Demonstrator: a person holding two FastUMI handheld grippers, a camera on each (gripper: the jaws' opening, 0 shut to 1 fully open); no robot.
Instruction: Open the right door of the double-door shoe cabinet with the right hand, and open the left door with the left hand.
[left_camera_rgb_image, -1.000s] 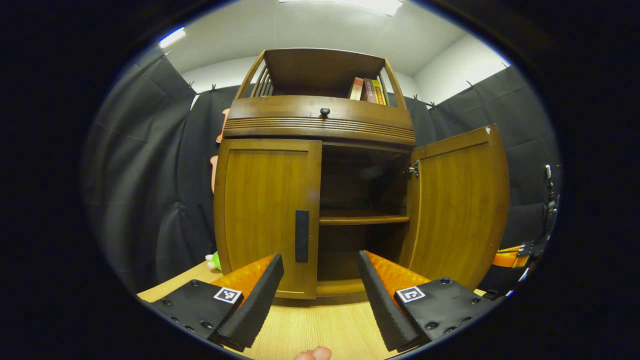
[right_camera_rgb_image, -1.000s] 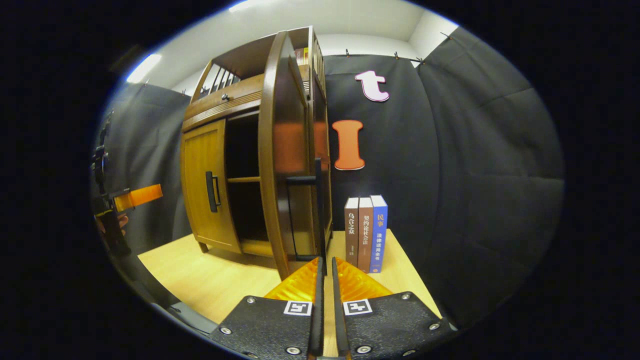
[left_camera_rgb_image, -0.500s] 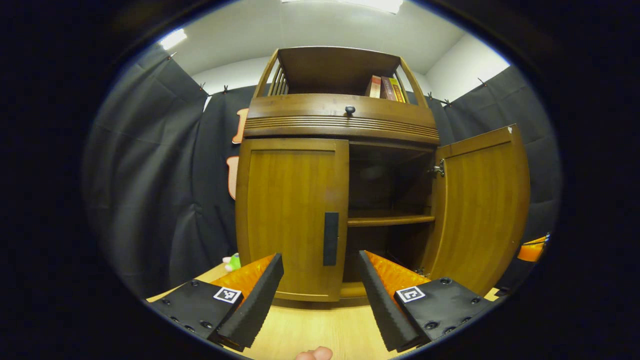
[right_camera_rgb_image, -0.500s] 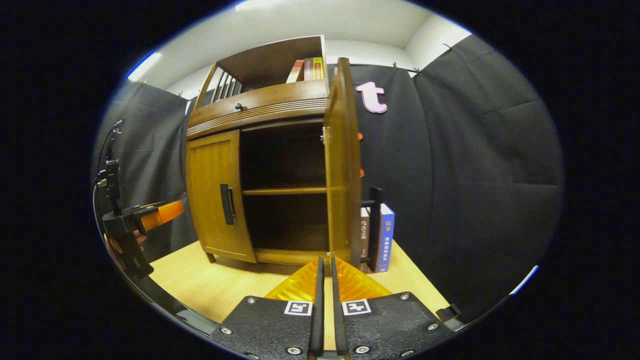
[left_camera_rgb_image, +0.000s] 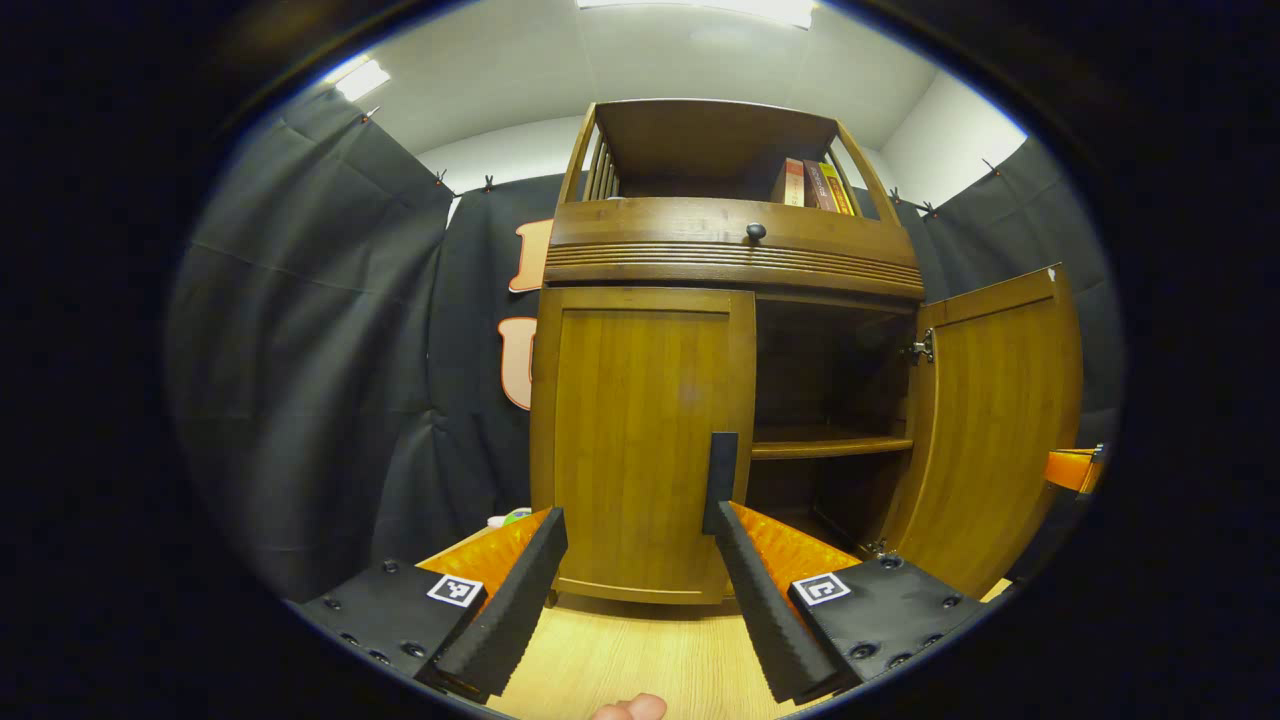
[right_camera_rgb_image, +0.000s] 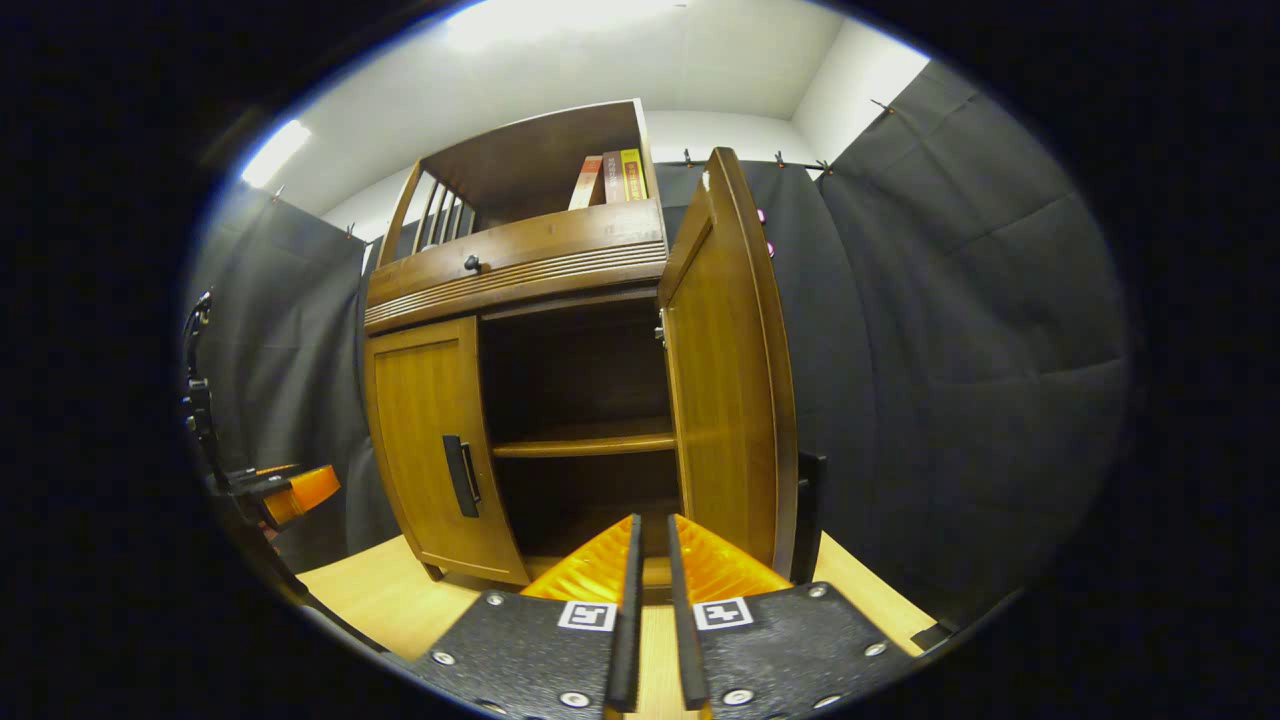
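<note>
The wooden shoe cabinet (left_camera_rgb_image: 735, 245) stands on a light wood table. Its left door (left_camera_rgb_image: 640, 440) is closed, with a black vertical handle (left_camera_rgb_image: 722, 480) at its inner edge. Its right door (left_camera_rgb_image: 1000, 430) stands wide open, baring a dark inside with one shelf (left_camera_rgb_image: 830, 445). My left gripper (left_camera_rgb_image: 640, 517) is open in front of the left door, its right finger's tip just below the handle. In the right gripper view, my right gripper (right_camera_rgb_image: 650, 525) is shut and holds nothing, just left of the open right door (right_camera_rgb_image: 730, 380) and its handle (right_camera_rgb_image: 808, 515). The left door (right_camera_rgb_image: 425, 440) is also seen closed there.
Books (left_camera_rgb_image: 810, 185) stand on the cabinet's top shelf, above a drawer with a round knob (left_camera_rgb_image: 756, 231). The table (left_camera_rgb_image: 640, 660) runs in front of the cabinet. A small green toy (left_camera_rgb_image: 515, 517) lies left of the cabinet. The left gripper (right_camera_rgb_image: 300, 490) shows far left.
The right gripper has come off the right door's handle and swung left, leaving the door wide open. The left gripper has shifted left, so the left door's handle now sits by its right finger.
</note>
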